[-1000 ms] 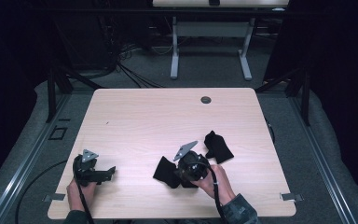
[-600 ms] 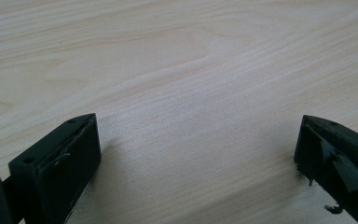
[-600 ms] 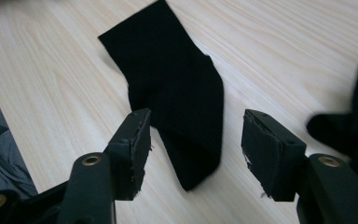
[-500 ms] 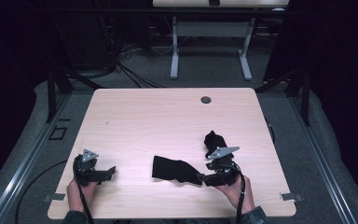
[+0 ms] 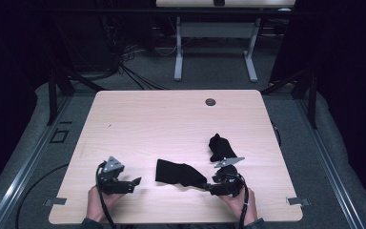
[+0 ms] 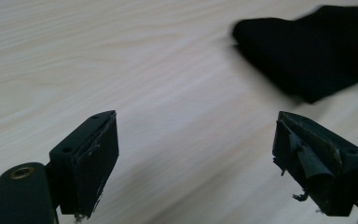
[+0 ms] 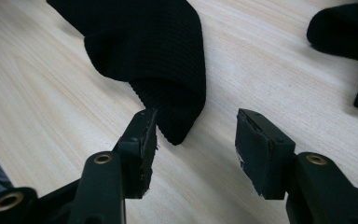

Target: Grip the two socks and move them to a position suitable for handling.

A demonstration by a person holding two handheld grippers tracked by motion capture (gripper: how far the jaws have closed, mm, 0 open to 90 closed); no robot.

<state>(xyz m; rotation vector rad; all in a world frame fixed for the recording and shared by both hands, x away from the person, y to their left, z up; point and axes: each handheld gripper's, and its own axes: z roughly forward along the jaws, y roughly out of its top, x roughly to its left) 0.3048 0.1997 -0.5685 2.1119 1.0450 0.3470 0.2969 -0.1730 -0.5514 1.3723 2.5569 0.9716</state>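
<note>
High view: your left gripper [image 5: 136, 182] jaws apart, just narrowing, nothing between them.
Right gripper [image 7: 193, 140]: jaws parted, just narrowing; sock [image 7: 154, 51] tip at 11 o'clock touches one.
Second sock [image 7: 349, 32]: cut off at 2 o'clock.

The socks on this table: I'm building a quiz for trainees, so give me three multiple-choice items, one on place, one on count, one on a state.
1. Where does the nearer sock lie?
A. between the two tongs
B. at the table's far edge
C. on the floor

2. How many socks are on the table?
A. one
B. two
C. four

3. How do the right tongs stand?
A. open at the sock's tip
C. shut on the grommet
B. shut on nothing

Key: 1 A, it lies between the left tongs and the right; 2 B, a second sock lies beyond; 3 A, a gap shows between the pads.
</note>
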